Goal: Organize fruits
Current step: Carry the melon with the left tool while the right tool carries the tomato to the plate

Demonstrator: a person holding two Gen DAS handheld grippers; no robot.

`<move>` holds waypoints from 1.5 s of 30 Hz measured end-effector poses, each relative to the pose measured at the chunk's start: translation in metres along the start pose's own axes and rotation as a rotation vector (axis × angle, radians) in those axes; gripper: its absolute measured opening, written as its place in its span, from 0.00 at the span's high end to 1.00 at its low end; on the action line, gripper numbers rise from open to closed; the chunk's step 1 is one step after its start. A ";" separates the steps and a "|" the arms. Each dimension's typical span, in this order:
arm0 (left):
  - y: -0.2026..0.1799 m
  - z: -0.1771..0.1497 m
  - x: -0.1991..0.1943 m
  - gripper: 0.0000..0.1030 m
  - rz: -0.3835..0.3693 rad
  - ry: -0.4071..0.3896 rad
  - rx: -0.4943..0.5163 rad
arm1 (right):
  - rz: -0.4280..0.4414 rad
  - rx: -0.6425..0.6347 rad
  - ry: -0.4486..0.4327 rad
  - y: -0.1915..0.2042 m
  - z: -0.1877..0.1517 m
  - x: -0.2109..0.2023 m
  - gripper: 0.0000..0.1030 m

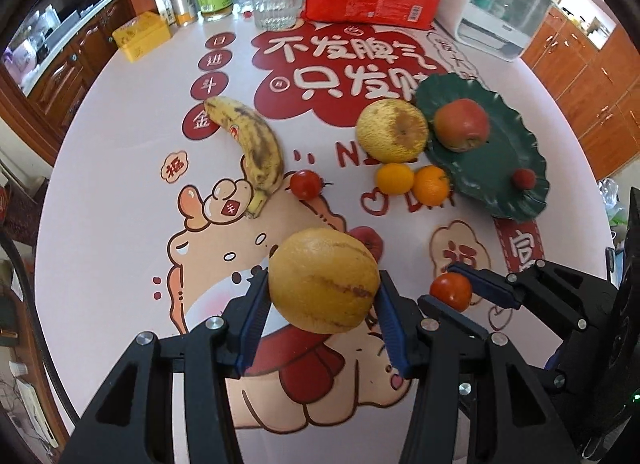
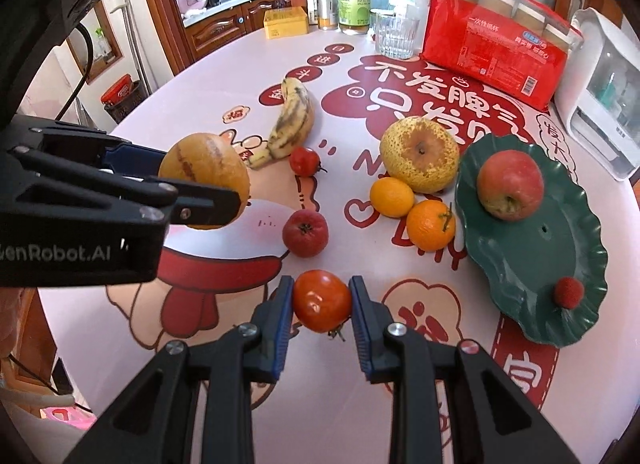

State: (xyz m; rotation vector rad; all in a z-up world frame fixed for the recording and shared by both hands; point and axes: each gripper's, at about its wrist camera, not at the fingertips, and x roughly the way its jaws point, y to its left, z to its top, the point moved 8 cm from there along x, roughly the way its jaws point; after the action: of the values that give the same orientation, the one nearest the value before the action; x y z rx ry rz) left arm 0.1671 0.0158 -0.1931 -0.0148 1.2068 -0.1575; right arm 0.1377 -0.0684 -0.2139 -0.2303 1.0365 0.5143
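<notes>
Surface: round pale table (image 2: 168,95) with red cartoon print, kitchen cabinets behind
Left gripper (image 1: 324,296): clamped on round yellow melon with brown stripes (image 1: 324,280), off the table
Right gripper (image 2: 322,302): clamped on red tomato (image 2: 322,300)
Green scalloped plate (image 2: 532,264): red apple (image 2: 510,185), small red berry (image 2: 568,292)
Loose on table: spotted banana (image 2: 294,119), yellow pear (image 2: 420,153), two oranges (image 2: 430,224)

Both views are bright and evenly lit by daylight from the far side of the table (image 1: 120,167). Shadows under the fruit are faint. Small glare spots sit on the tomato (image 2: 322,301). The fisheye lens bends the edges, with black corners and slight blur there.
</notes>
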 end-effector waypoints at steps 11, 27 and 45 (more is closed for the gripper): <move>-0.052 0.025 -0.055 0.52 -0.030 -0.091 0.125 | -0.022 0.098 -0.085 -0.025 0.008 -0.065 0.73; -0.137 0.126 -0.116 0.51 -0.056 -0.265 0.277 | -0.238 0.221 -0.202 -0.147 0.064 -0.167 0.73; -0.202 0.218 -0.022 0.51 -0.027 -0.206 0.296 | -0.336 0.321 -0.159 -0.261 0.089 -0.128 0.73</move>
State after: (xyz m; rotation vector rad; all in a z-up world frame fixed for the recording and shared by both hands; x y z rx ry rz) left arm 0.3394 -0.1968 -0.0759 0.2070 0.9688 -0.3494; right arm 0.2864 -0.2937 -0.0737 -0.0732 0.8875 0.0572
